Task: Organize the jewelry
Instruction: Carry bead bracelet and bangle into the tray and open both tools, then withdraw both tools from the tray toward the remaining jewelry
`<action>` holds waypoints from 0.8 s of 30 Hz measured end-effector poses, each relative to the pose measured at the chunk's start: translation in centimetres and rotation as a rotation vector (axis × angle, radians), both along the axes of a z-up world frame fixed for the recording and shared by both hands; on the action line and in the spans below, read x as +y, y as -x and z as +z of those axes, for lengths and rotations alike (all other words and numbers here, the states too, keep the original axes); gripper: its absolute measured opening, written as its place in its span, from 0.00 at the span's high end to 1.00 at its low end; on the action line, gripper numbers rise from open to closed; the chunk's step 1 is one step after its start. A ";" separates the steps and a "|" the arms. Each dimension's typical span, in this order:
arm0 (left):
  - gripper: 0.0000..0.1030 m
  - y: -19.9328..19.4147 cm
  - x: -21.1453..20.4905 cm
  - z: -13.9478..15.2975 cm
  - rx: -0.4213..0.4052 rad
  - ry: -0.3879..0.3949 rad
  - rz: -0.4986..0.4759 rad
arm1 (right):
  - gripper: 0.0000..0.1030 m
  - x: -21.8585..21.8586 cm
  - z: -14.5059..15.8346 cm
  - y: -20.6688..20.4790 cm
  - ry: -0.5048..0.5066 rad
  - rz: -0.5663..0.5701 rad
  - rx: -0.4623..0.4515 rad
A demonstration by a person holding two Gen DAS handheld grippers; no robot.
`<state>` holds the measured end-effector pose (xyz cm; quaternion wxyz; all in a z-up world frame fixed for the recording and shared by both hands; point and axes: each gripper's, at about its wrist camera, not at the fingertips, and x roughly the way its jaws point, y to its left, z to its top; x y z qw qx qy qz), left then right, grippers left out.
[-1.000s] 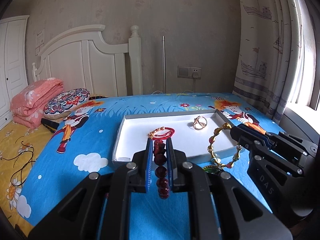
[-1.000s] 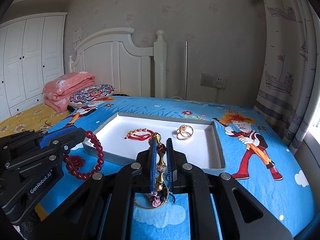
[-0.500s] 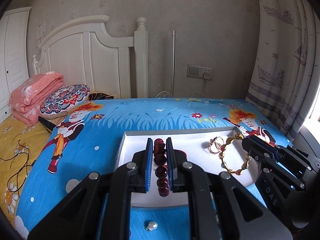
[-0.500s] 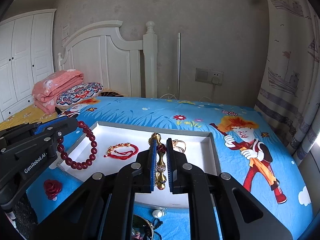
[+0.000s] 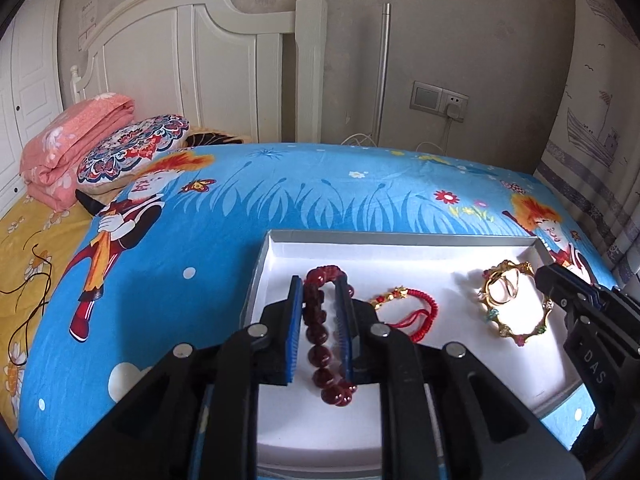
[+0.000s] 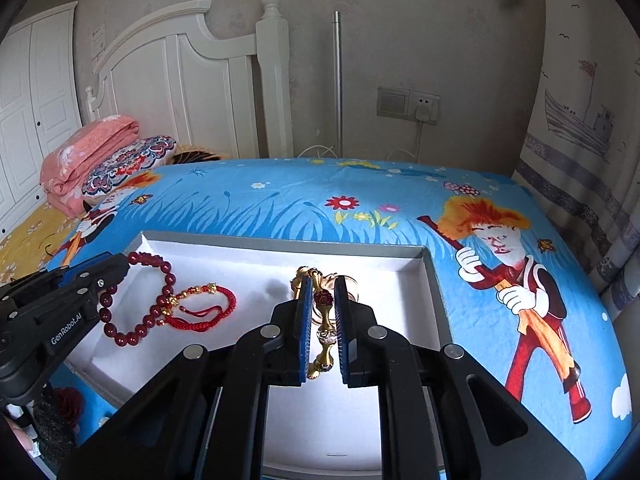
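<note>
A white tray (image 5: 280, 248) lies on the blue cartoon bedsheet; it also shows in the right wrist view (image 6: 400, 256). My left gripper (image 5: 319, 284) is over the tray's left part, its jaws slightly parted around a dark red bead bracelet (image 5: 320, 336), also seen from the right wrist (image 6: 132, 332). My right gripper (image 6: 320, 284) holds a gold jewelled bangle (image 6: 323, 320) over the tray's right part; the bangle shows in the left wrist view (image 5: 516, 300). A red cord bracelet (image 5: 408, 308) and gold rings (image 5: 506, 282) lie in the tray.
A red rose-shaped piece (image 6: 70, 400) lies on the sheet left of the tray. A patterned pillow (image 5: 132, 152) and pink folded blanket (image 5: 76, 136) sit at the bed's far left. The white headboard (image 5: 224, 80), a wall socket (image 5: 440, 100) and curtains (image 5: 592, 120) are behind.
Both grippers have moved forward and down over the tray with their bracelets. The left jaws have parted a little around the bead bracelet, which now hangs low into the tray.
</note>
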<state>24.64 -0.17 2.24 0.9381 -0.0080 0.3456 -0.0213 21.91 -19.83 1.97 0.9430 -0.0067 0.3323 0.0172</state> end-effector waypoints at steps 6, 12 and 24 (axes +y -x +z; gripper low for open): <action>0.44 0.2 1.2 -0.9 0.009 -0.010 0.031 | 0.58 -1.1 -1.0 0.3 -0.002 -0.021 0.010; 0.18 2.3 1.1 0.9 -0.029 -0.014 0.027 | 0.55 -1.6 0.5 2.3 -0.025 -0.006 -0.014; 0.09 11.8 2.5 0.5 -0.090 0.027 0.001 | 0.44 -1.2 0.2 11.4 -0.038 0.092 -0.052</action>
